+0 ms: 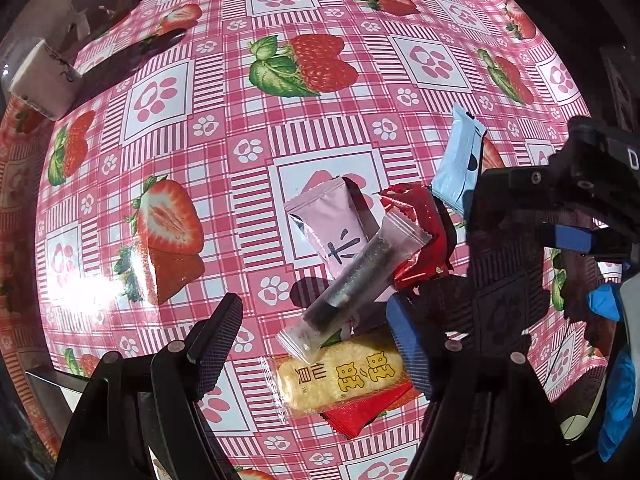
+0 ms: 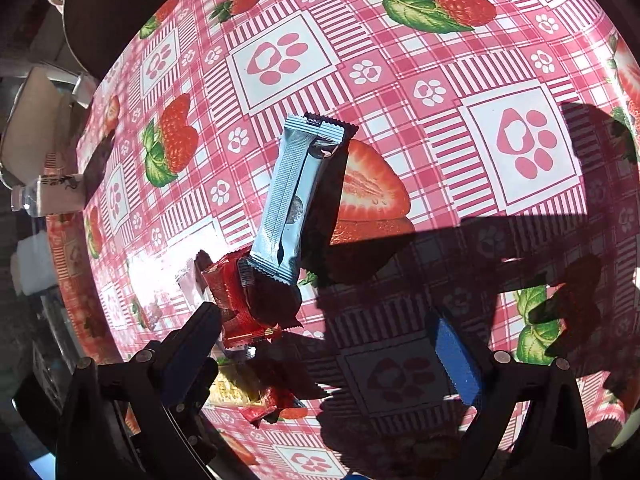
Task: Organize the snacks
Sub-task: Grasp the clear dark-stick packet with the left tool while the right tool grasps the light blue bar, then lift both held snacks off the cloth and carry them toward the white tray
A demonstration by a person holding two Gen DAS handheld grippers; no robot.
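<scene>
Snacks on the strawberry-print tablecloth [image 1: 320, 128]. We see the left gripper [image 1: 316, 344] with jaws spread and empty above a small pile: pink packet [image 1: 324, 212], clear-wrapped dark stick [image 1: 356, 276], red packet [image 1: 424, 240], yellow cracker [image 1: 340, 376], with a pale-blue packet [image 1: 456, 164] just beside. The right gripper [image 2: 328, 344] also stands wide, empty, over a silver bar [image 2: 296, 196] lying mid-table, well inside its edges.

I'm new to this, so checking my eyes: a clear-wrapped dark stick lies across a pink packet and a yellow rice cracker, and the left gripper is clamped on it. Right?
Not quite. The clear-wrapped dark stick does lie across the pink packet and the yellow rice cracker, but the left gripper is not clamped on it: its jaws stand open above the pile, as the left wrist view shows.
</scene>
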